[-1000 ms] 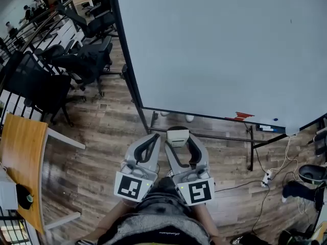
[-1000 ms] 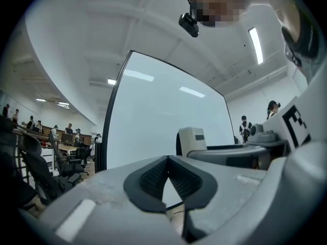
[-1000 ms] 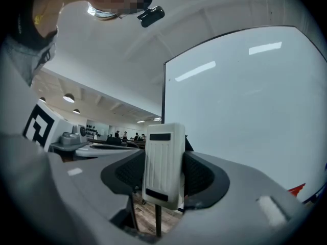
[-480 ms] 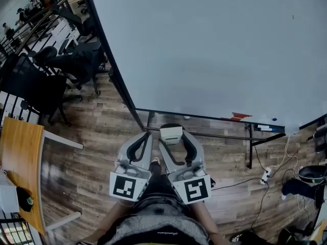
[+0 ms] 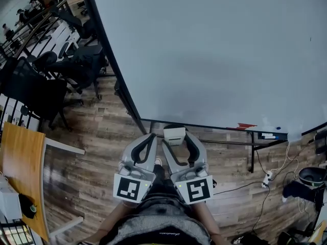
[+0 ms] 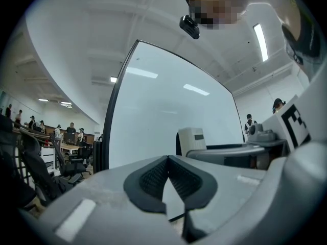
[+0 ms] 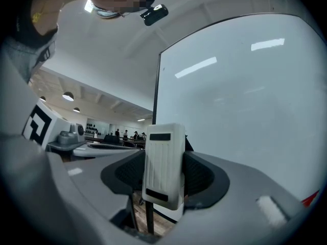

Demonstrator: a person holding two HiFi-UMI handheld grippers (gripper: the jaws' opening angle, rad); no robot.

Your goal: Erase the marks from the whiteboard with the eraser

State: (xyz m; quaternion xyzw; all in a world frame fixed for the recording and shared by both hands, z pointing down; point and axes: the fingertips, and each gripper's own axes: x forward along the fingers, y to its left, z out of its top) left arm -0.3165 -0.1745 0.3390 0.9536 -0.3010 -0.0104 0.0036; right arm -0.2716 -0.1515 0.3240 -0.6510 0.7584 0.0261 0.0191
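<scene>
Both grippers sit low, side by side, just under the whiteboard's (image 5: 214, 50) bottom edge, toward its lower left corner. The right gripper (image 5: 177, 137) has its fingers clamped on the white eraser (image 5: 174, 135), one pad on each long side, and the eraser stands upright between them. It shows just below the board's lower edge; whether it touches the surface, I cannot tell. The left gripper (image 5: 154, 137) has its fingers closed tip to tip with nothing between them. A red thing (image 5: 246, 126) lies on the ledge at the board's lower right. Wooden floor (image 5: 102, 137) runs below, with office chairs (image 5: 76, 68) off to the left.
</scene>
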